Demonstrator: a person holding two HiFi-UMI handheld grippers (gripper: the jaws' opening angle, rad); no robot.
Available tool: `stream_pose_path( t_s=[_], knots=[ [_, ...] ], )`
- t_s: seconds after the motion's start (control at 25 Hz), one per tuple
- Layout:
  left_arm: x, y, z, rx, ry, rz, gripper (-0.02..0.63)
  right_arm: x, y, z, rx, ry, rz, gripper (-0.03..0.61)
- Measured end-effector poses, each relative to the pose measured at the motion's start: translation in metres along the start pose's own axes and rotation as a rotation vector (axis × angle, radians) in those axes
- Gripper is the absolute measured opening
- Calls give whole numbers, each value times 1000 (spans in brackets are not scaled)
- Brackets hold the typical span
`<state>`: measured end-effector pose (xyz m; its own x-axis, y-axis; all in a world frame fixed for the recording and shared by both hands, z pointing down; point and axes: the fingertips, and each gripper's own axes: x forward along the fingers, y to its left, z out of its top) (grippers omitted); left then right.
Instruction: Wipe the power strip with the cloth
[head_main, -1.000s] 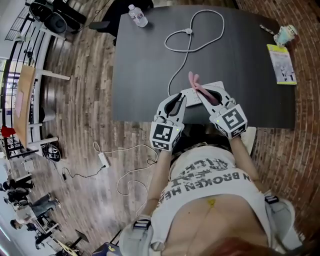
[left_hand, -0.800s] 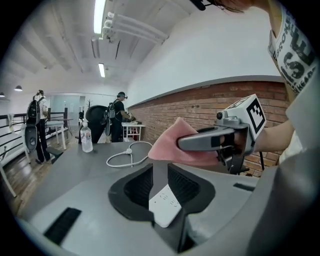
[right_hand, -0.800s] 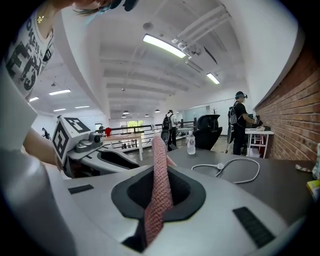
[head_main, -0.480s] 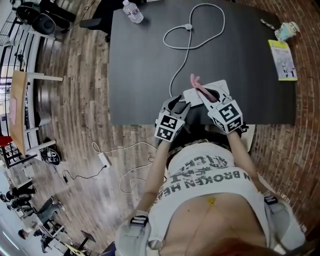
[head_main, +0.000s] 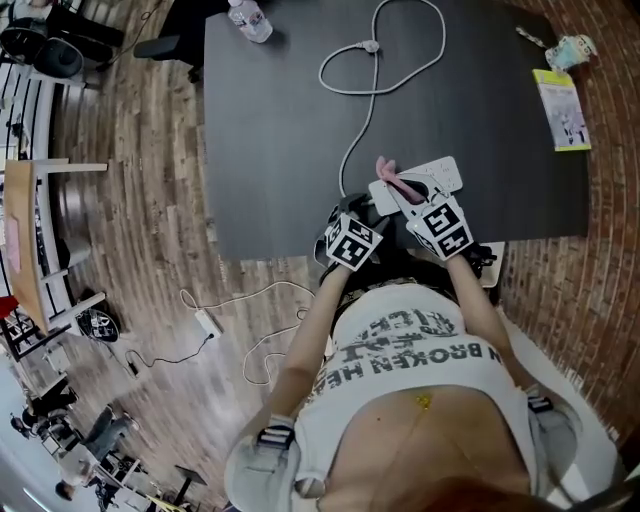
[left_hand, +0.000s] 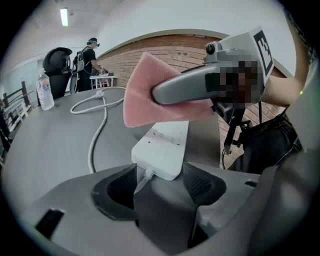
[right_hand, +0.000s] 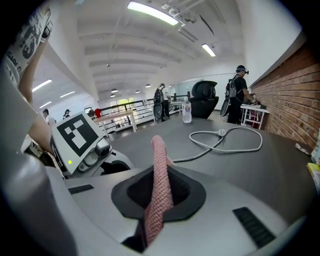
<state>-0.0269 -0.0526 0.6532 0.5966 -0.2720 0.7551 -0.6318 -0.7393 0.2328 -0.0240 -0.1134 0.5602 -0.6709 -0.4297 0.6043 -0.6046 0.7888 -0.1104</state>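
Note:
A white power strip (head_main: 432, 174) (left_hand: 163, 146) lies near the black table's front edge, and its cord (head_main: 362, 82) loops away toward the far side. My left gripper (head_main: 358, 210) (left_hand: 160, 182) has just been opening its jaws. They now stand wide on either side of the strip's near end, and the pads do not press on it. My right gripper (head_main: 412, 196) (right_hand: 159, 187) is shut on a pink cloth (head_main: 394, 177) (right_hand: 159, 172) (left_hand: 150, 92), which it holds just above the strip.
A water bottle (head_main: 246, 18) (left_hand: 45, 90) stands at the table's far left corner. A yellow leaflet (head_main: 562, 108) and a small cup (head_main: 572, 47) lie at the far right. People stand by a brick wall (left_hand: 165, 52) beyond the table (head_main: 280, 150).
Both grippers have sunk toward the table at the strip. The left jaws have gone from shut to wide open around the strip's end. The cloth has stayed in the right gripper.

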Motion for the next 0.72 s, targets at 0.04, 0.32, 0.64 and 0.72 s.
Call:
stream_pose_path(
  t_s=[0.04,0.32,0.64,0.72],
  knots=[
    [4,0,-3,11,18,-6,270,6,1,-4,-9,20,4,17],
    [18,-1,-9,99,77,-35,272,34,14,-26,-69,145,65,17],
    [20,-3,-9,95,79,-53,270,54,28,-58,-139,252,124,17],
    [19,-2,-9,92,77,-50,270,54,28,-58,-151,238,129,17]
  ],
)
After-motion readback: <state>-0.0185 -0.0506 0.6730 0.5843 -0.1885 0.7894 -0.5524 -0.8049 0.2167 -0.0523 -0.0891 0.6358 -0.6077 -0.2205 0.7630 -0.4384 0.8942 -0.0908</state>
